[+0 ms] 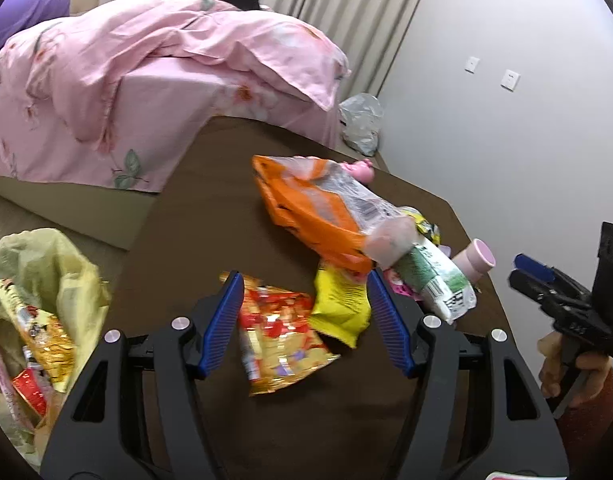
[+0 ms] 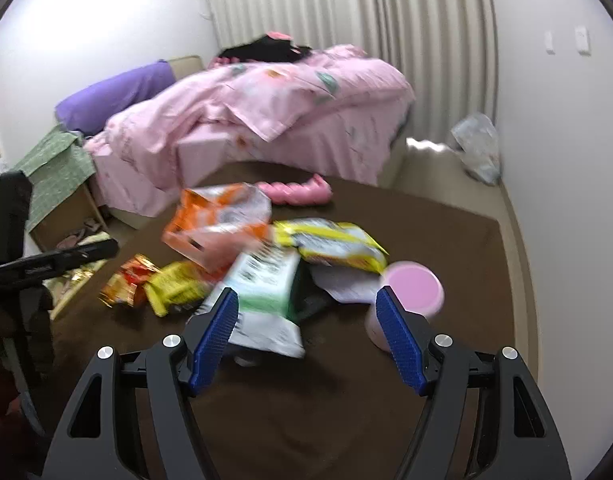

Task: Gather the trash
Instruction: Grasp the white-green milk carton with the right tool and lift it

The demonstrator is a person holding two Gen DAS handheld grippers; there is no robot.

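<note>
Snack wrappers lie on a brown table (image 1: 210,208). My left gripper (image 1: 304,300) is open above a red-gold wrapper (image 1: 280,340), with a yellow wrapper (image 1: 340,308) beside it. An orange bag (image 1: 314,208), a green-white pack (image 1: 438,280) and a pink cup (image 1: 476,260) lie further right. My right gripper (image 2: 306,312) is open over the green-white pack (image 2: 266,292), with the pink cup (image 2: 410,288) by its right finger. The right gripper also shows in the left wrist view (image 1: 524,270). A yellow trash bag (image 1: 38,300) holding wrappers hangs at the left.
A bed with a pink quilt (image 1: 154,60) stands behind the table. A clear plastic bag (image 1: 360,122) lies on the floor by the wall. A pink object (image 2: 296,192) lies at the table's far edge. A yellow-white wrapper (image 2: 334,244) lies behind the pack.
</note>
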